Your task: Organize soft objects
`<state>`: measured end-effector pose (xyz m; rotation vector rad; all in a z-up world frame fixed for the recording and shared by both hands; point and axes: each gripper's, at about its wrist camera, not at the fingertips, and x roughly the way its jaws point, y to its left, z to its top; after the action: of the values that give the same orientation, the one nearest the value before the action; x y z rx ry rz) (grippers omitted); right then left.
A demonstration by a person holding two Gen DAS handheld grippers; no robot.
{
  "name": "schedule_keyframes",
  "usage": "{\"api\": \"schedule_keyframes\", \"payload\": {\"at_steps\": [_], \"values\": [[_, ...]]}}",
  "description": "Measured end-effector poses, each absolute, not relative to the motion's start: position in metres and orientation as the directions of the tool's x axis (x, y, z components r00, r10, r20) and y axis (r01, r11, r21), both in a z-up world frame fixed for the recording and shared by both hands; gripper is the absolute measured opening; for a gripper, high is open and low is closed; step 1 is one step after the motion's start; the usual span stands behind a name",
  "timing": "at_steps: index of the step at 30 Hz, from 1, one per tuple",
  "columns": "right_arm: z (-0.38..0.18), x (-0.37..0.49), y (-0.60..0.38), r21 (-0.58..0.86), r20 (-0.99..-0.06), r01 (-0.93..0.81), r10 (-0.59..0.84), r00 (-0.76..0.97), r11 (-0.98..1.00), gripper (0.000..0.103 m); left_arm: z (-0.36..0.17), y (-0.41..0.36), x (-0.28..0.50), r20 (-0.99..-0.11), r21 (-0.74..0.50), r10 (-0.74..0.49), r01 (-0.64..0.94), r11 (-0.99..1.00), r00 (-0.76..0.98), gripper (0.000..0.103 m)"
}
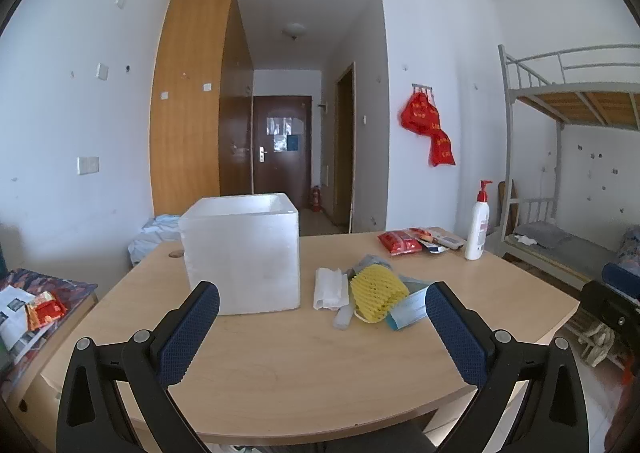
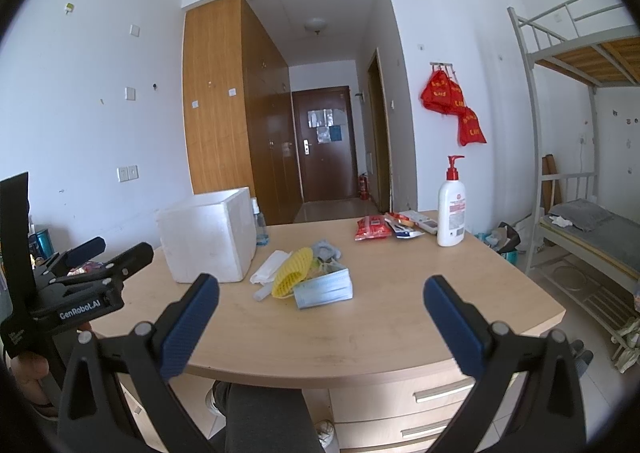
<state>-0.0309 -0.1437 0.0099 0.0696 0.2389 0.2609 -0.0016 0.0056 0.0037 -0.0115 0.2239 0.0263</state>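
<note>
A white foam box (image 1: 244, 257) (image 2: 208, 239) stands open-topped on the left of the wooden desk (image 1: 280, 353) (image 2: 360, 325). To its right lies a small pile: a yellow foam net (image 1: 378, 293) (image 2: 292, 271), a white folded tissue pack (image 1: 329, 288) (image 2: 270, 267), a pack of blue face masks (image 1: 410, 309) (image 2: 326, 289) and a grey cloth piece (image 1: 366, 263) (image 2: 326, 249). My left gripper (image 1: 322, 301) (image 2: 110, 249) is open and empty, held above the desk's near edge. My right gripper (image 2: 322, 293) is open and empty, short of the pile.
A white lotion pump bottle (image 1: 478, 229) (image 2: 452, 213), red snack packets (image 1: 400, 243) (image 2: 372, 228) and a remote (image 2: 420, 222) sit at the desk's far right. A metal bunk bed (image 2: 580, 213) stands to the right. Drawers (image 2: 420, 401) are under the desk front.
</note>
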Motion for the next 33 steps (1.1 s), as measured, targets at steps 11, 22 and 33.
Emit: {"api": "schedule_keyframes", "payload": {"at_steps": [11, 22, 33], "values": [[0.0089, -0.0312, -0.1439, 0.1, -0.223, -0.246, 0.263, 0.939, 0.964, 0.103, 0.0023, 0.0049, -0.0008, -0.233, -0.005, 0.024, -0.026, 1.0, 0.972, 0.103], [0.0077, -0.0302, -0.1426, 0.102, -0.226, -0.244, 0.262, 0.938, 0.964, 0.103, 0.0009, 0.0069, 0.0014, -0.228, -0.008, 0.028, -0.031, 0.999, 0.973, 0.103], [0.0064, -0.0252, -0.1415, 0.104, -0.227, -0.246, 0.264, 0.938, 0.964, 0.103, 0.0024, 0.0084, -0.0001, -0.227, -0.008, 0.027, -0.03, 1.0, 0.973, 0.103]]}}
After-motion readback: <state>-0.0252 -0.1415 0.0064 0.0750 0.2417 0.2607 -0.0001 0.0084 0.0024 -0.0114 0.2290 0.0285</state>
